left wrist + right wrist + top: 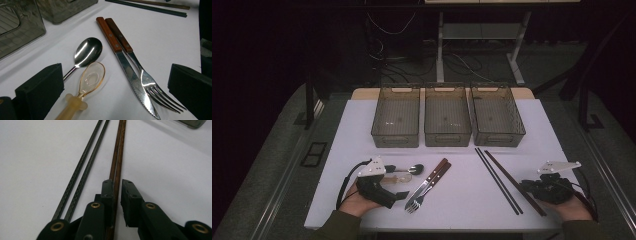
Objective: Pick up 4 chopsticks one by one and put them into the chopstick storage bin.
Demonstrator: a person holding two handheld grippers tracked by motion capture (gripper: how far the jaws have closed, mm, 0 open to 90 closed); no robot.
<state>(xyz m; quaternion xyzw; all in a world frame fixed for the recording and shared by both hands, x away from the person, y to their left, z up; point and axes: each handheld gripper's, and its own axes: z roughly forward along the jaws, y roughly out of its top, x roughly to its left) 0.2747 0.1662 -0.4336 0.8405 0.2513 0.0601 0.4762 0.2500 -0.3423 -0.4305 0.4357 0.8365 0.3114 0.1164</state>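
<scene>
Brown chopsticks [117, 157], lying flat at five o'clock on the white table [362, 130], beside the black chopsticks [82, 167]; straddled near the lower end by the right gripper [117, 187], jaws narrowed to a slim gap, one pad against the wood, the other just off it, no firm hold yet. Risk, by estimate: one thin stick slipping out or rolling if pinched off-centre. Left gripper [112, 82] resting wide open at seven o'clock, holding nothing, by metal spoon [87, 50], plastic spoon [91, 77], knife [120, 57], fork [140, 67]. Three bins [447, 120] at twelve o'clock; dark room, cables beyond.
</scene>
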